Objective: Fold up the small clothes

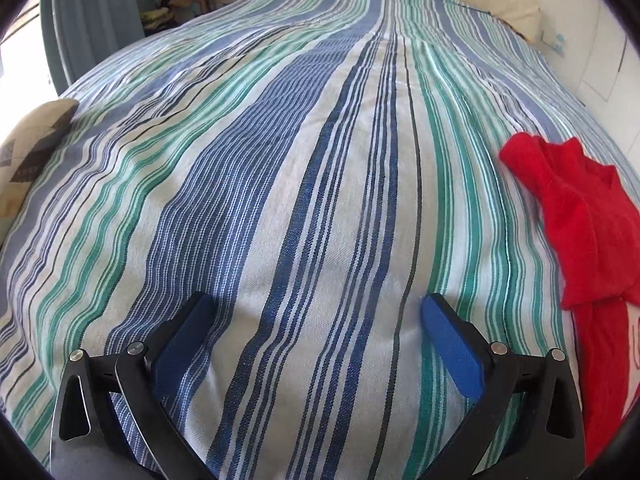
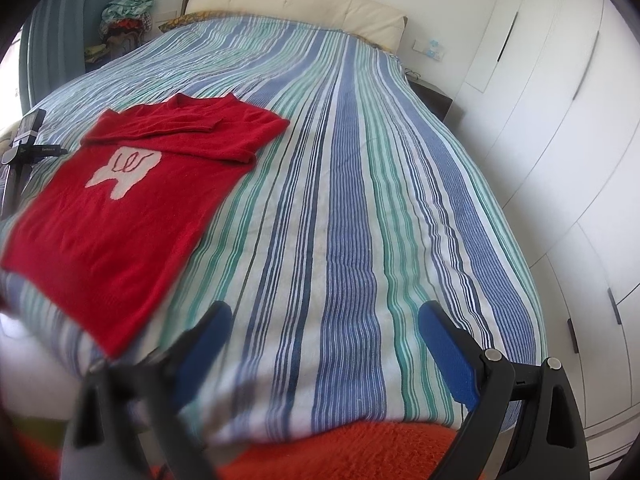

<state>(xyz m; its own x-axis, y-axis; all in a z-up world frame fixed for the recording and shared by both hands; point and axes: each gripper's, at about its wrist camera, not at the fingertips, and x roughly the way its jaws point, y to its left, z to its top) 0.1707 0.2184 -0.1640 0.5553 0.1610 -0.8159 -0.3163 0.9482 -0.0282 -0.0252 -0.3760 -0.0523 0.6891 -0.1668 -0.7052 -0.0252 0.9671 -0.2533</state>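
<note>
Red knit sweater with white tooth patch (image 2: 120,204) flat on striped blue-green bedspread (image 2: 340,220), at 10 o'clock in right view, long axis neckline-to-hem, neck toward 1 o'clock, sleeves folded across chest, left gripper (image 1: 316,312) fingers spread, right gripper (image 2: 324,320) fingers spread, both empty

Both wrist views (low) share bedspread (image 1: 320,200)

A striped bedspread (image 2: 352,200) is covering the bed ahead of the tongs — a cream headboard (image 2: 296,8) standing beyond, white wardrobe doors (image 2: 560,140) running along the right, daylight pouring in leftward.
</note>
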